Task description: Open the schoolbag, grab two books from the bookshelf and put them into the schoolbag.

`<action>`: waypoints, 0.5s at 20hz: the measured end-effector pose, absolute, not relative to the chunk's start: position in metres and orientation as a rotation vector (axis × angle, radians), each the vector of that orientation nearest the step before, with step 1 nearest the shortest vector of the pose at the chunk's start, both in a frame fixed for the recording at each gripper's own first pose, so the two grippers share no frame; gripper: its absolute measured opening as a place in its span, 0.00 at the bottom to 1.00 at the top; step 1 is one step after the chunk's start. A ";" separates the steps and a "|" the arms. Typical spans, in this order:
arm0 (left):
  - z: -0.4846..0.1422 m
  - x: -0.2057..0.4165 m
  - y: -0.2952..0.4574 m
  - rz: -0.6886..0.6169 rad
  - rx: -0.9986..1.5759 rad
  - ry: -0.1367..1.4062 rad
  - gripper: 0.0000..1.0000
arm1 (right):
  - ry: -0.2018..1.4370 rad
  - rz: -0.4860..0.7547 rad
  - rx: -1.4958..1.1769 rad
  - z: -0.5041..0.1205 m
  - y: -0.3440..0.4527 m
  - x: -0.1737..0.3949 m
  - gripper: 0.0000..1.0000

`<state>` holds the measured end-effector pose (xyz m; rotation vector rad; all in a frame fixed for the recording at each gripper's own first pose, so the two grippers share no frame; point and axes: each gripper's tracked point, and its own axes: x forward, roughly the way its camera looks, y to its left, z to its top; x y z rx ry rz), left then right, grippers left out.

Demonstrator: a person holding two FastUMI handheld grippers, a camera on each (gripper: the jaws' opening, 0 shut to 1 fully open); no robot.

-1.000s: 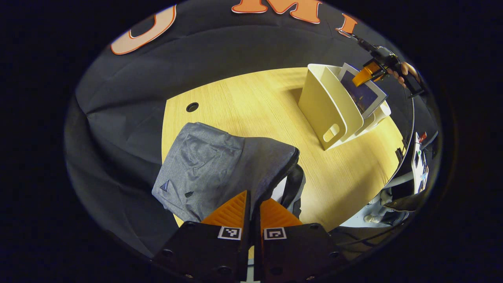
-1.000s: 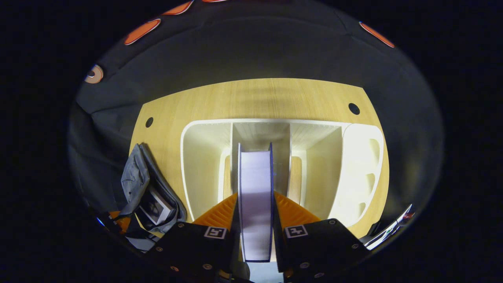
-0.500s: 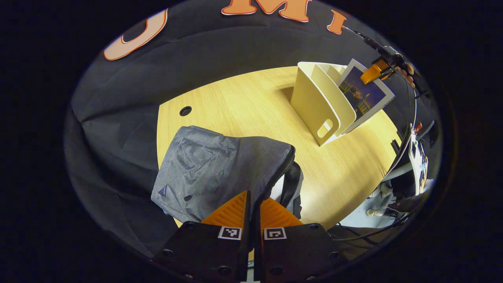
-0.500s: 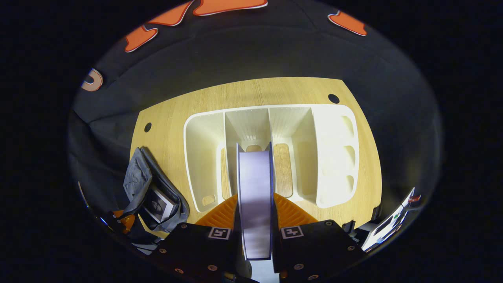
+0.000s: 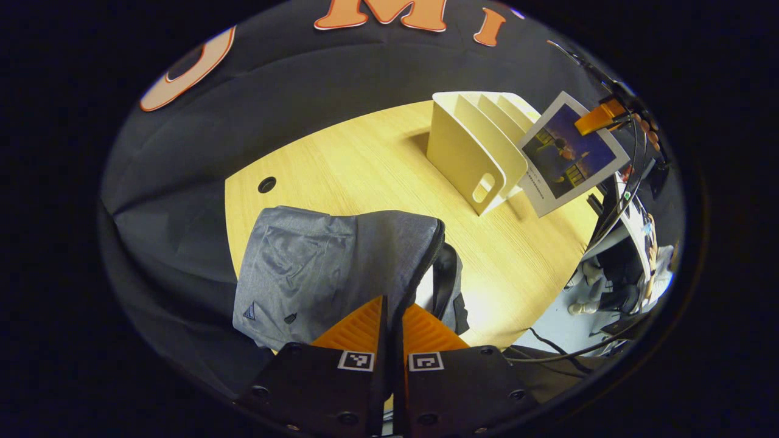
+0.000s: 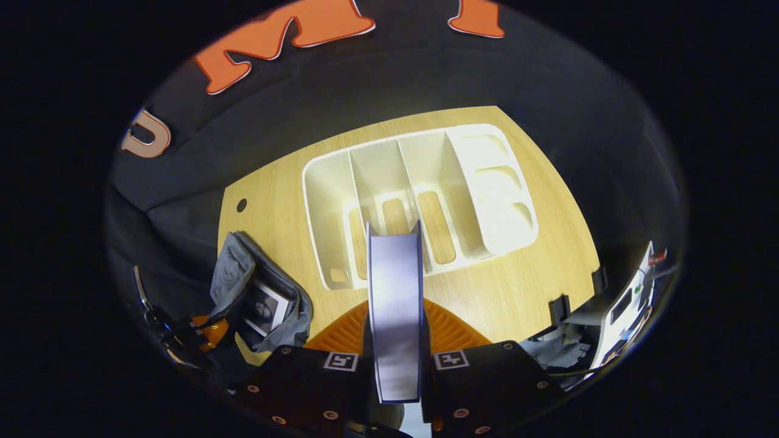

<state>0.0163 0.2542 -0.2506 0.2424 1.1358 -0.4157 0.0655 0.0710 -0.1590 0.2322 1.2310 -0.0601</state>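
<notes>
— What's tucked away?
— The book [image 6: 260, 307] inside the schoolbag [image 6: 234, 274]: mostly buried.
— And by the table's edge?
— Clutter [image 5: 633, 243] too small to name.

A light wood-grain tabletop [image 5: 371, 164] with a rounded edge stands against the black cloth wall [image 5: 341, 73], which hangs in soft folds behind and beside it. Round cable holes sit near its far corners [image 5: 266, 184]. Past its right edge, a pale floor [image 5: 557, 328] carries dark cables [image 5: 548, 348].
</notes>
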 end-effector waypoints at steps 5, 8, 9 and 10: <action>-0.254 0.015 0.254 -0.474 0.237 1.129 0.07 | 1.202 -0.103 0.335 -0.156 0.084 0.024 0.30; -0.256 0.015 0.253 -0.499 0.237 1.123 0.07 | 1.180 -0.123 0.390 -0.156 0.092 0.002 0.30; -0.258 0.013 0.253 -0.504 0.236 1.122 0.07 | 1.178 -0.114 0.416 -0.154 0.098 -0.008 0.30; -0.258 0.013 0.253 -0.508 0.235 1.121 0.07 | 1.175 -0.102 0.444 -0.152 0.106 -0.015 0.29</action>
